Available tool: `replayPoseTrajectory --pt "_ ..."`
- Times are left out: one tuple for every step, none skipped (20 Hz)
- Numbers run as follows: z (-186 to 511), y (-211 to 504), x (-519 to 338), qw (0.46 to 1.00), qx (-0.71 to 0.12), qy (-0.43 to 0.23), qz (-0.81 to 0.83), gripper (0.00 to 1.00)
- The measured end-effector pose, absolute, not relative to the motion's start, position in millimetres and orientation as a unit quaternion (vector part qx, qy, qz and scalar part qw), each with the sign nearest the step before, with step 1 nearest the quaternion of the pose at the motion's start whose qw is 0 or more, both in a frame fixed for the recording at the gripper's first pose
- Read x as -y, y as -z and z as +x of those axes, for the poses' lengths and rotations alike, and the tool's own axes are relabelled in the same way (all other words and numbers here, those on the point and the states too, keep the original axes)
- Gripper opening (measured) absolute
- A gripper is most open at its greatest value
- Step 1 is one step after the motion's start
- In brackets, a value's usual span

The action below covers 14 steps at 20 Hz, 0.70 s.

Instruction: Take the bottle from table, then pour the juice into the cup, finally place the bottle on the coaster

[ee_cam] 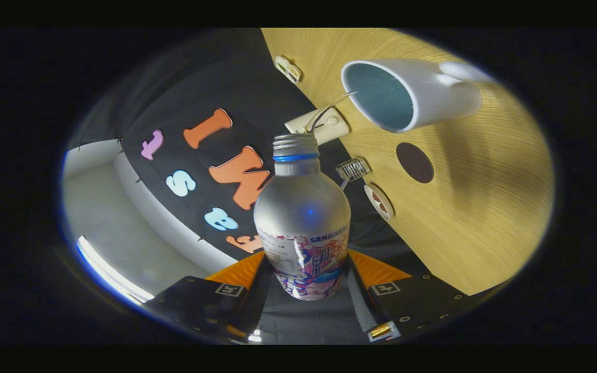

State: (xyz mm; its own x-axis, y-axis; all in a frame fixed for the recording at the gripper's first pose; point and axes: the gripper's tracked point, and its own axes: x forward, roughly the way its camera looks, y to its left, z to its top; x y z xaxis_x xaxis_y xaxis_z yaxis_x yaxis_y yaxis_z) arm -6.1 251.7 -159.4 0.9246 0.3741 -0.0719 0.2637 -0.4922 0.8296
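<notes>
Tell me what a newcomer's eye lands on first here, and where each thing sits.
The silver bottle stands out first, clamped between the gripper fingers, its open neck pointing toward the table. Beyond it, a white cup with a pale blue inside sits on the wooden table. A dark round coaster lies on the wood between bottle and cup.

The hand-held gripper [306, 274] grips the bottle [302, 217] between both fingers. Beyond the bottle's open mouth, the white cup [423, 96] and the dark coaster [415, 162] are on the table [485, 217].
</notes>
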Motion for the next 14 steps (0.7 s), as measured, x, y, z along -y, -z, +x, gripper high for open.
replayPoseTrajectory --pt "-4 159 -251 0.465 -0.183 -0.058 0.864 0.73" --pt "-4 158 -251 0.464 -0.184 -0.057 0.865 0.73" --pt "-4 159 -252 0.462 -0.187 -0.057 0.865 0.73" --pt "-3 159 -250 0.458 -0.186 -0.054 0.868 0.73" --pt "-4 160 -249 0.455 -0.186 -0.053 0.869 0.73" --pt "-4 158 -248 0.453 -0.185 -0.053 0.871 0.74" --pt "-5 158 -247 0.452 -0.184 -0.051 0.871 0.73" --pt "-5 157 -246 0.450 -0.183 -0.050 0.873 0.73" --pt "-4 156 -244 0.448 -0.181 -0.048 0.874 0.73" --pt "-3 155 -243 0.446 -0.179 -0.047 0.876 0.73" --pt "-2 154 -242 0.444 -0.177 -0.047 0.877 0.73" --pt "-2 155 -240 0.444 -0.176 -0.045 0.878 0.73" --pt "-1 156 -239 0.442 -0.174 -0.041 0.879 0.73" --pt "-1 154 -238 0.437 -0.174 -0.040 0.881 0.73"
